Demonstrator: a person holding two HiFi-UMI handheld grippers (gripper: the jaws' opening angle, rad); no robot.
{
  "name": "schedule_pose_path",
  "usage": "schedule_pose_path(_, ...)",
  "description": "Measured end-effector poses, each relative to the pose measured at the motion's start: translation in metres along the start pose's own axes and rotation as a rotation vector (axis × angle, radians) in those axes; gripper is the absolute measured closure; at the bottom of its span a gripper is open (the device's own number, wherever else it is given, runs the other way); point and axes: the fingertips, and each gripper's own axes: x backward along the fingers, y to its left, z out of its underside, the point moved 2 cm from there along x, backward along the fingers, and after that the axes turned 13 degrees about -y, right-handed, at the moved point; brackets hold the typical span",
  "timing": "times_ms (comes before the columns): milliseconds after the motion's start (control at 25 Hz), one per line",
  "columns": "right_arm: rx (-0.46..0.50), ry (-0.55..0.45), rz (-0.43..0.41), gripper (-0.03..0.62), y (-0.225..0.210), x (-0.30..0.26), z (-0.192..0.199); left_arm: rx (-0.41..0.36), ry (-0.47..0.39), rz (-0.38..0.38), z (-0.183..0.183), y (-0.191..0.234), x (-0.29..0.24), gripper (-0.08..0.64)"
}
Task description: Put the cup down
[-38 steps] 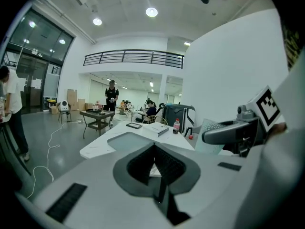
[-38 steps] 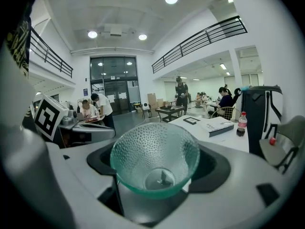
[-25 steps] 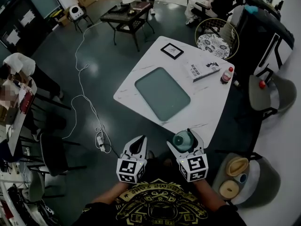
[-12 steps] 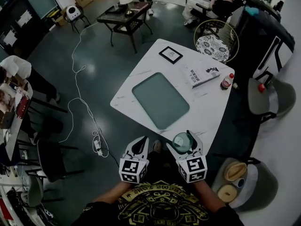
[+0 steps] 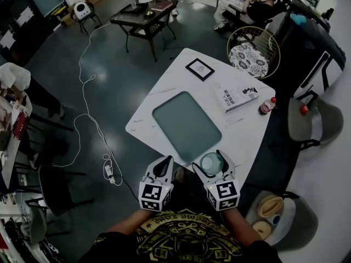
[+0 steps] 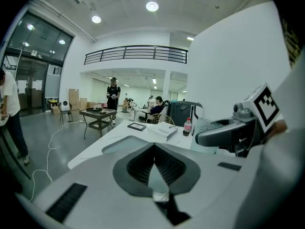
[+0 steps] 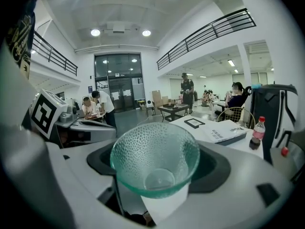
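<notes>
White table (image 5: 244, 133) in a big hall, with the glass cup held at its near edge.
The cup (image 5: 211, 163), of dimpled greenish glass, sits between the jaws of the right gripper (image 5: 210, 160), which are clamped on its sides and hold it in the air. Just to the left, the left gripper (image 5: 164, 166) has its jaws pressed together with nothing between them. Farther on the table lie a grey-green tray (image 5: 186, 126), then a book (image 5: 236, 95), a black picture frame (image 5: 199, 69) and, at the right edge, a small bottle (image 5: 267, 105).

Clear green dimpled glass cup (image 7: 155, 162), upright, clamped between jaws
</notes>
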Motion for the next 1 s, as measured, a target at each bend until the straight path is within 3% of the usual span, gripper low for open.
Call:
schedule_pose_path(480, 0.015, 0.017, -0.028, 0.185, -0.010, -0.063, 0.005, 0.011, 0.022, -0.020, 0.003, 0.042, -0.034, 0.549)
schedule_pose_path(1000, 0.031, 0.070, -0.027, 0.186, -0.028, -0.118, 0.040, -0.005, 0.066, -0.036, 0.019, 0.081, -0.067, 0.549)
